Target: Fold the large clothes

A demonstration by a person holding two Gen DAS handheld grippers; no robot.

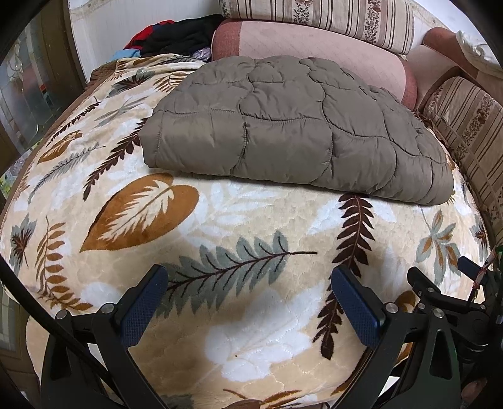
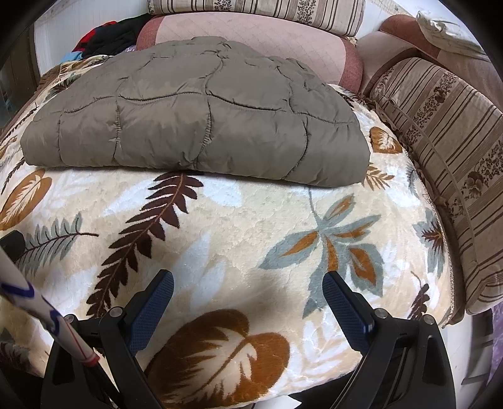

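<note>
Left gripper (image 1: pixel 250 280) and right gripper (image 2: pixel 248 284) spread wide, gripping nothing, hovering over cream plush leaf-print blanket (image 1: pixel 251 214). Ahead of both, well apart: folded grey-brown quilted puffy garment (image 1: pixel 292 126), flat on blanket. Beyond it, pink quilted bolster (image 1: pixel 314 50); right of it, striped floral cushion (image 2: pixel 446 132).

Surface: leaf-patterned plush blanket (image 1: pixel 251 226) beneath the tongs.
Beyond: pink bolster (image 1: pixel 314 47), striped cushions (image 2: pixel 440 132).
Far left: white wall (image 1: pixel 125 22).
</note>
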